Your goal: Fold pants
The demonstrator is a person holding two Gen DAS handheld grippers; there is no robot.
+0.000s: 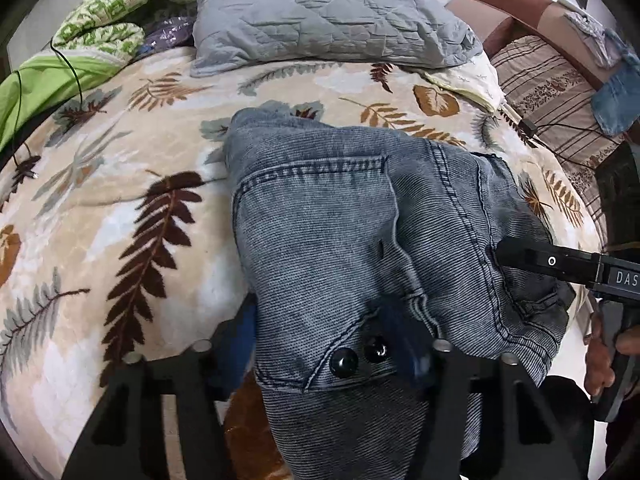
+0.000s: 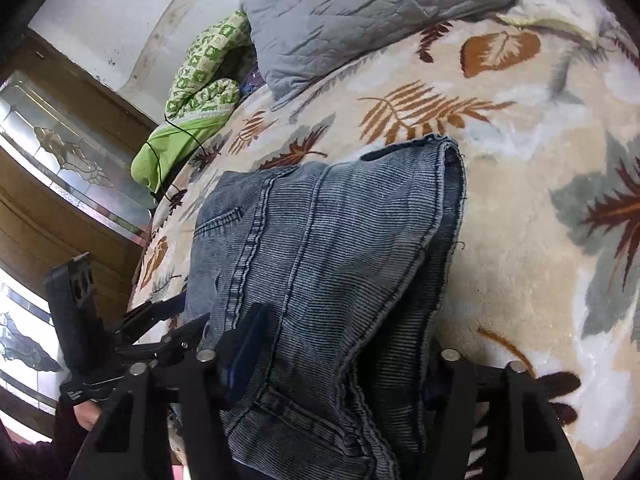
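Denim pants (image 1: 360,240): bunched on bed (image 1: 120,240)
Left tool (image 1: 332,352): half-open, clamping waistband
Right tool (image 2: 332,364): half-open, clamping fabric
Advice: lift both evenly, keep edges aligned

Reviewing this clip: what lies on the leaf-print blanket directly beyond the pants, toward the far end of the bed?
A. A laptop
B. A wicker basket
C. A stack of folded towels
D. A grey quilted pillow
D: a grey quilted pillow lies on the leaf-print blanket beyond the denim pants.
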